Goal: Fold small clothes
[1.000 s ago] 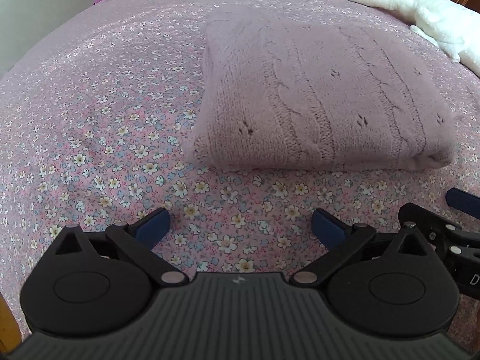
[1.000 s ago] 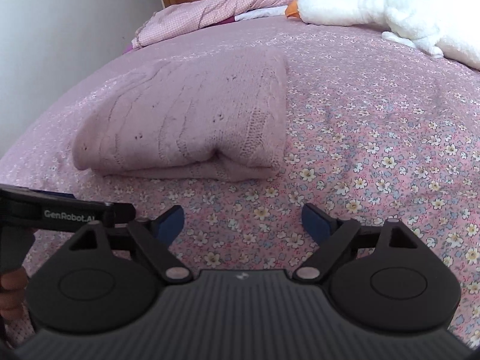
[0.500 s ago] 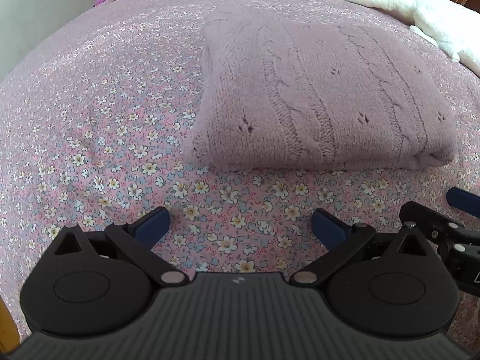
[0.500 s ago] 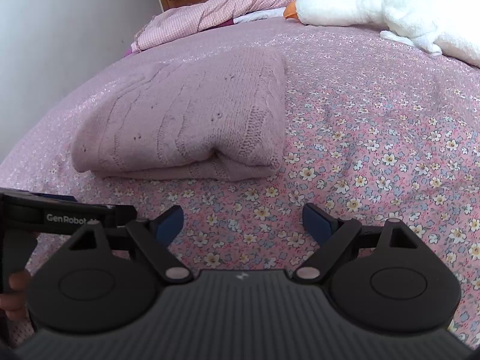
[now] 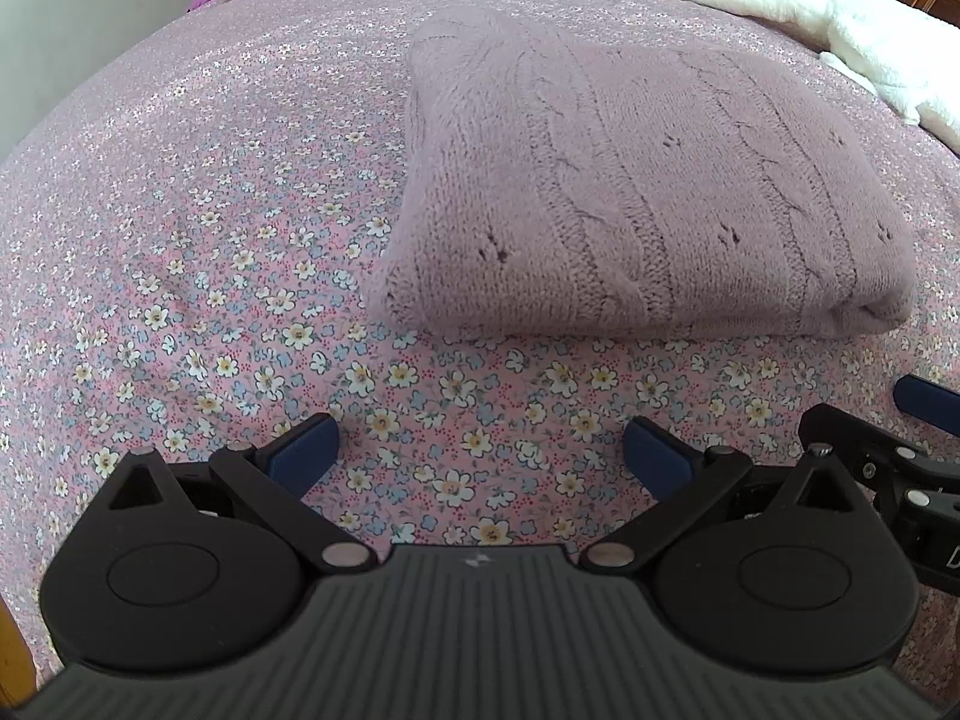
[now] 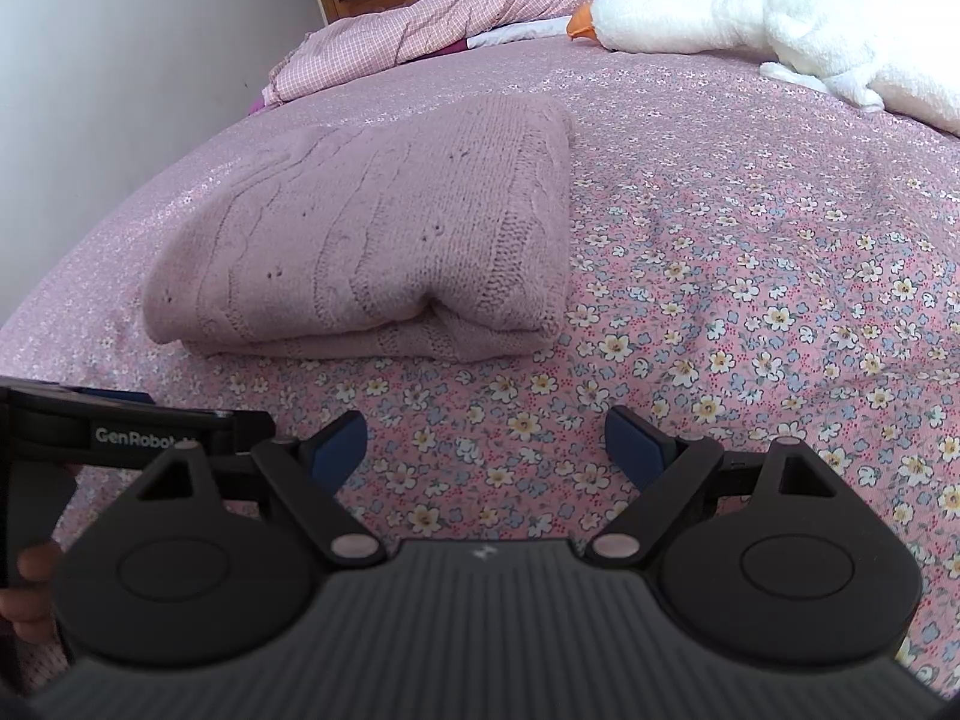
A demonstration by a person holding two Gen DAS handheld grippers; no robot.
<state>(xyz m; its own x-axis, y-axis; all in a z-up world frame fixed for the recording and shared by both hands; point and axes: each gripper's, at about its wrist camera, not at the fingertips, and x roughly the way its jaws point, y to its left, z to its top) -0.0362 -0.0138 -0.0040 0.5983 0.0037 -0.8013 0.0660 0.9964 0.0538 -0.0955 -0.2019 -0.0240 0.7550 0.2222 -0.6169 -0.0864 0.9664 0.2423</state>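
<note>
Mauve cable-knit sweater lies folded into a thick rectangle on the bed, just beyond your left gripper and ahead and to the left of your right gripper, apart from both. It rests on a pink floral bedspread; beyond the sweater a white plush goose stretches across the bed, with a checked pink quilt bunched by a pale wall and wooden furniture behind. Both your grippers stand wide, blue pads spread over bare bedspread, grasping nothing and touching nothing.
</note>
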